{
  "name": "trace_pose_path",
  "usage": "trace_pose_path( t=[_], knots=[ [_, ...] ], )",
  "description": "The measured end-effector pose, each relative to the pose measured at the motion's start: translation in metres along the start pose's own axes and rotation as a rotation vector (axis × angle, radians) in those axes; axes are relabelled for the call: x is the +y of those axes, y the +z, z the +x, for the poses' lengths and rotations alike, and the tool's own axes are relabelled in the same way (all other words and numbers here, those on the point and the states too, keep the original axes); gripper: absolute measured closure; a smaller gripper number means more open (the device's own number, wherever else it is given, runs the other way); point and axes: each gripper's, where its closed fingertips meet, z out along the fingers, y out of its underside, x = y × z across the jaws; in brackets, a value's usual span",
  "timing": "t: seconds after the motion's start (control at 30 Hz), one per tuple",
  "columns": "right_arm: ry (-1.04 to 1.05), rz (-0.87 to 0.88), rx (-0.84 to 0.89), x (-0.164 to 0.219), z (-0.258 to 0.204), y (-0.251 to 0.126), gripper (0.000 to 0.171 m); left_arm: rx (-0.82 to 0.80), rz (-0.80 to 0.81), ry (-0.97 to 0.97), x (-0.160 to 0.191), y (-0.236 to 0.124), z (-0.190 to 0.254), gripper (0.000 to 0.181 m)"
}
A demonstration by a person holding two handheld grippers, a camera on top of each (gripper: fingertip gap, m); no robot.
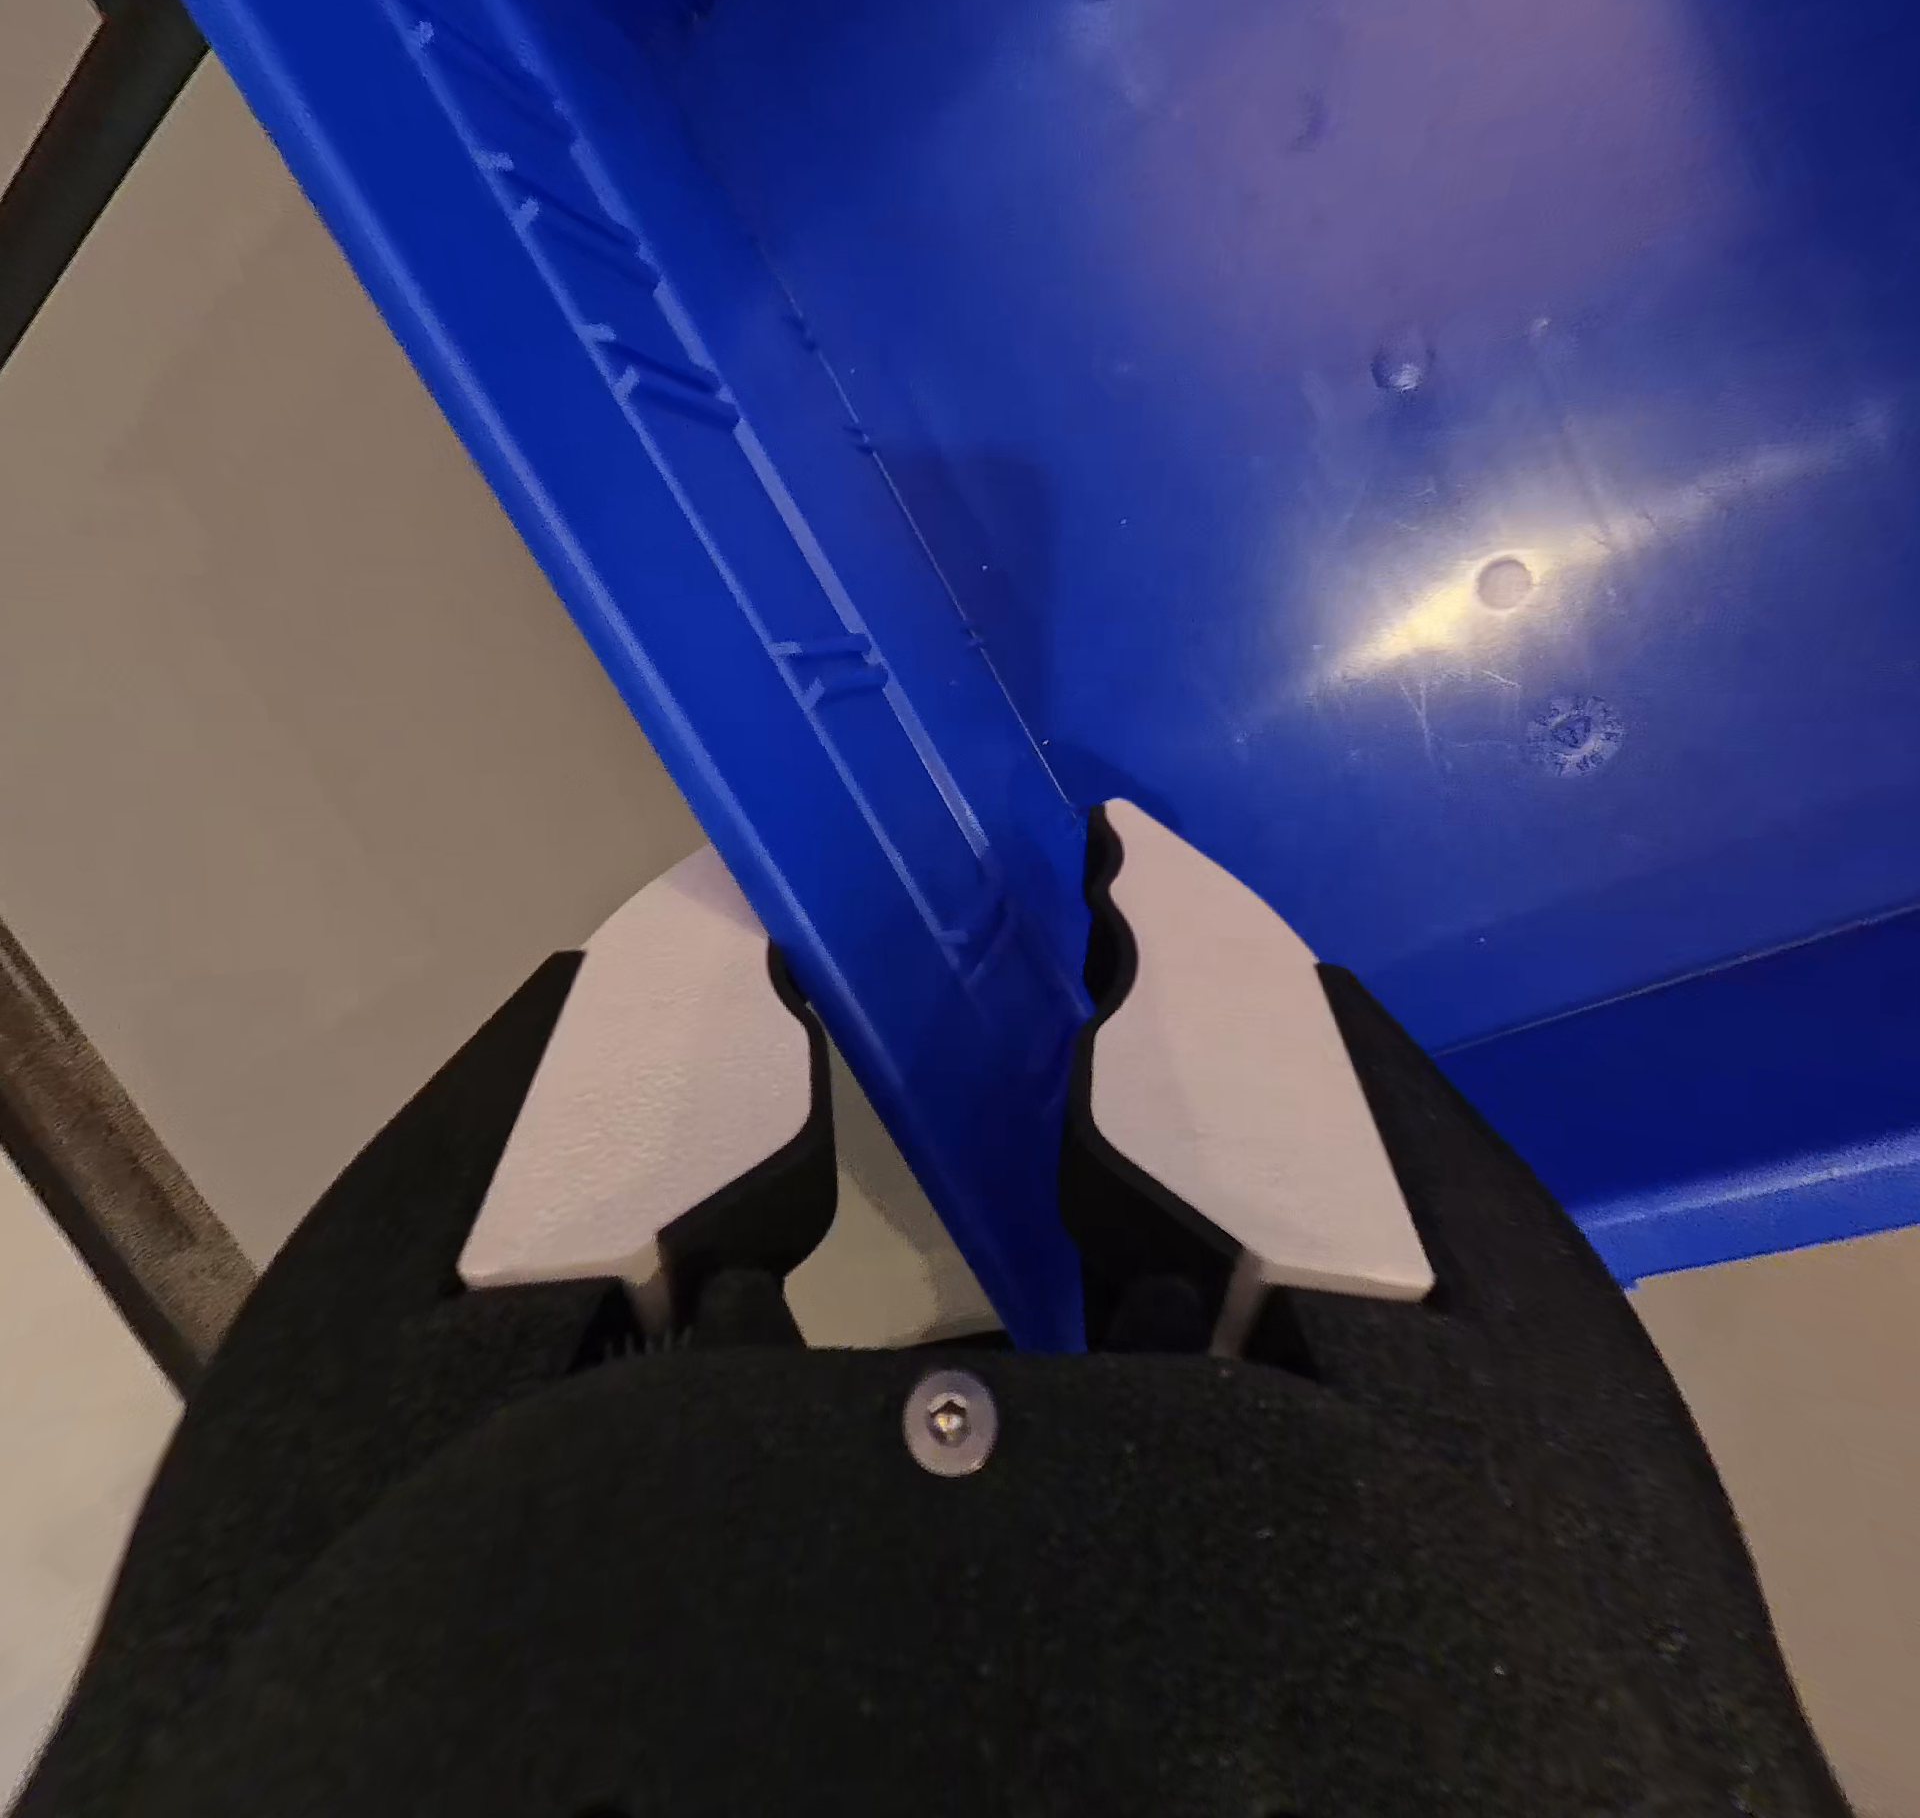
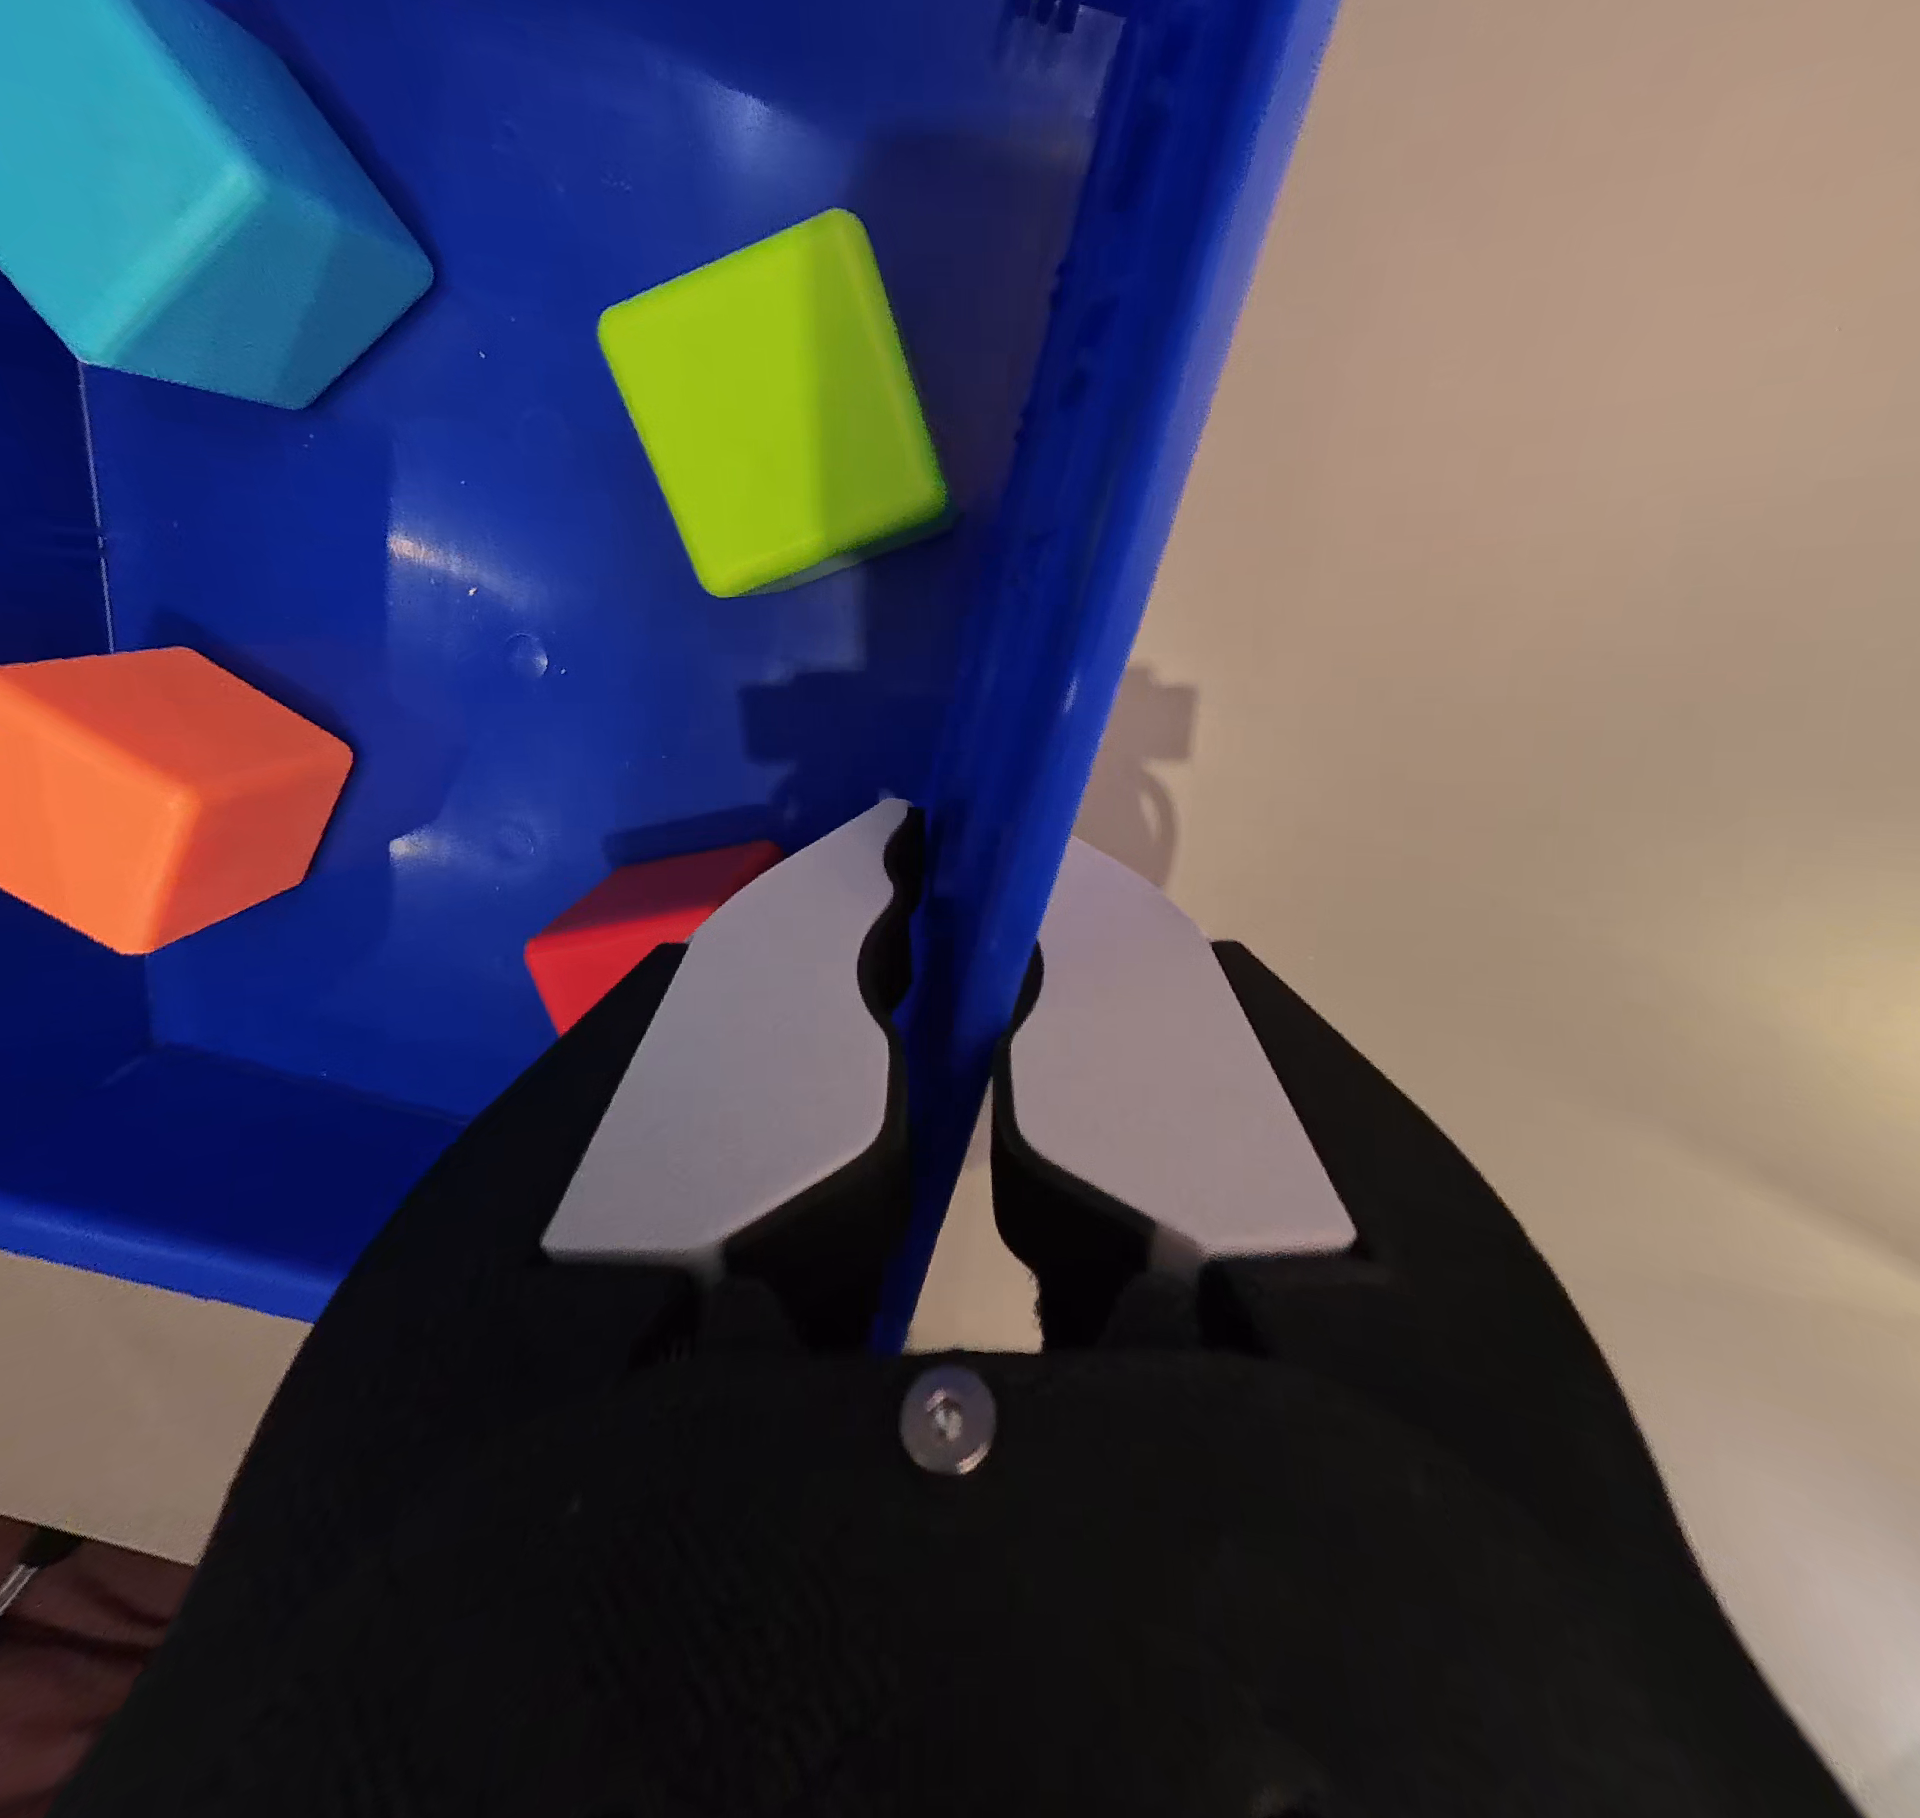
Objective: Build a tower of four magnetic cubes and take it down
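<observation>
Plainly both tongs — left [image 1: 935,937], right [image 2: 966,927] — pinch the blue bin's [image 2: 1091,521] walls, the right half-hiding a red cube [image 2: 613,937].

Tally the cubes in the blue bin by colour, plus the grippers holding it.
Teal cube: 1
Lime green cube: 1
Orange cube: 1
Red cube, partly hidden: 1
Cubes total: 4
Grippers clamped on the blue bin walls: 2, left gripper and right gripper

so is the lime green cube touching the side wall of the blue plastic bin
Cannot tell. In the right wrist view the lime green cube sits close beside the blue plastic bin's side wall, but its far edge blends into shadow there, showing neither contact nor a clear gap.
</observation>
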Motion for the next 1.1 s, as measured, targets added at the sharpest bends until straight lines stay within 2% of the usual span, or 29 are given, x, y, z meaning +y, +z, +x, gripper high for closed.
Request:
trace_pose_path(
  t=[0.17, 0.27, 0.33, 0.47, 0.6, 0.73, 0.8, 0.93, 1.1],
  knots=[
    [0.022, -0.004, 0.031, 0.002, 0.012, -0.001, 0.156, -0.006, 0.051, 0.021, -0.011, 0.001, 0.010, 0.129],
    [0.042, -0.013, 0.082, 0.007, 0.027, -0.002, 0.154, 0.050, 0.116, 0.034, -0.023, -0.001, 0.023, 0.128],
    [0.073, -0.011, 0.041, 0.009, 0.029, -0.003, 0.160, 0.106, 0.147, 0.037, -0.028, -0.002, 0.031, 0.126],
    [0.119, 0.000, -0.062, 0.010, 0.028, -0.003, 0.163, 0.262, 0.135, 0.073, -0.023, -0.014, 0.040, 0.114],
    [0.125, -0.002, -0.066, 0.010, 0.029, -0.003, 0.163, 0.375, 0.271, 0.038, -0.029, -0.060, 0.027, 0.111],
    [0.155, -0.001, -0.094, 0.016, 0.041, -0.005, 0.164, 0.474, 0.508, -0.002, -0.028, -0.132, 0.004, 0.107],
    [0.175, -0.004, -0.113, 0.023, 0.049, -0.007, 0.164, 0.427, 0.613, -0.027, -0.018, -0.162, -0.021, 0.110],
    [0.166, -0.039, -0.133, 0.029, 0.062, -0.009, 0.163, 0.229, 0.737, -0.108, 0.016, -0.197, -0.081, 0.117],
    [0.152, -0.085, -0.142, 0.039, 0.073, -0.020, 0.164, 0.177, 0.873, -0.235, 0.051, -0.229, -0.126, 0.123]
  ],
)
